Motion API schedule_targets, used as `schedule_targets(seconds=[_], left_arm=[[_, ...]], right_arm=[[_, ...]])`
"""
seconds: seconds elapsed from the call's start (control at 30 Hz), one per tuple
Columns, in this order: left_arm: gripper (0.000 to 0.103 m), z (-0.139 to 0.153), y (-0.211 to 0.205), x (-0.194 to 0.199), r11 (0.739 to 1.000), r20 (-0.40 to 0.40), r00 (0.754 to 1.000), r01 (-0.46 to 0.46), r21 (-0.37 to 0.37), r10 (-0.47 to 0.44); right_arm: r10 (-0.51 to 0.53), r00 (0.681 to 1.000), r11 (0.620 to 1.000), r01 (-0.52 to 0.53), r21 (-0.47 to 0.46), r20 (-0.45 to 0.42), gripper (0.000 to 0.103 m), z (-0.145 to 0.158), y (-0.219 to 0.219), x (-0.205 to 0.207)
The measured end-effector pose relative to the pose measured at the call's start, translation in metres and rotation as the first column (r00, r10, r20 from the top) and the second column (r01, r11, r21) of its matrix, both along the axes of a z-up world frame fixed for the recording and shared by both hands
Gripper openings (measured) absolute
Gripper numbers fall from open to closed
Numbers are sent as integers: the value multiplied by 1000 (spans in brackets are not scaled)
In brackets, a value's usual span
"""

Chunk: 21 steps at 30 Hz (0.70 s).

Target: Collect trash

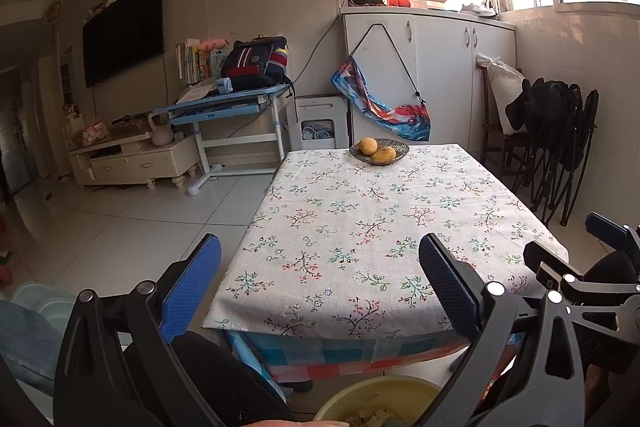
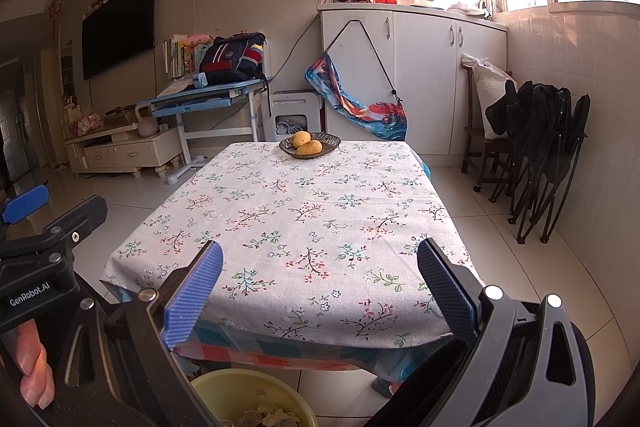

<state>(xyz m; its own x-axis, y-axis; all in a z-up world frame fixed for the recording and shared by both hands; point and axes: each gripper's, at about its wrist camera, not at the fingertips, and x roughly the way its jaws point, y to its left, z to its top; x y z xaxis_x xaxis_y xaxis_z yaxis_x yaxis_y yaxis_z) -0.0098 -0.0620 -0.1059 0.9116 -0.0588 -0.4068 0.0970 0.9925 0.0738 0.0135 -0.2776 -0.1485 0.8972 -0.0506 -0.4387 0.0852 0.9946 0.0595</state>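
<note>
A yellow bin (image 1: 380, 401) with pale scraps of trash inside stands on the floor below the near edge of the table; it also shows in the right wrist view (image 2: 248, 399). My left gripper (image 1: 320, 287) is open and empty, held above the bin at the table's near edge. My right gripper (image 2: 320, 291) is open and empty, held beside the left one; its blue fingers (image 1: 612, 231) show at the right of the left wrist view. The table (image 2: 304, 211) has a floral cloth. I see no trash on it.
A dark dish with two mangoes (image 2: 306, 145) sits at the table's far edge. Folded black chairs (image 2: 540, 155) lean on the tiled wall at right. A white cabinet (image 2: 420, 75) stands behind the table, a blue desk (image 2: 200, 99) and TV stand (image 2: 124, 147) at left.
</note>
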Motion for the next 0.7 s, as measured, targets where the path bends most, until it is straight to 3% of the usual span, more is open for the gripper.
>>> schedule_targets(seconds=[0.17,0.33,0.57,0.7], left_arm=[[96,-3,9,1,999,-8,1000,12,-38,-12],[96,-6,4,2,1000,-12,1000,13,7,-13],[96,-19,4,16,1000,-130,991,21,8,-20],[96,-25,8,21,1000,-160,987,8,9,-6]], right_arm=[[-1,1000,1000,1,0,-13,94,-3,-6,1],[2,1000,1000,-2,13,-27,94,-4,-8,4],[56,995,997,-52,52,-77,96,-3,-10,23],[68,993,996,-62,68,-96,96,-2,-16,40]])
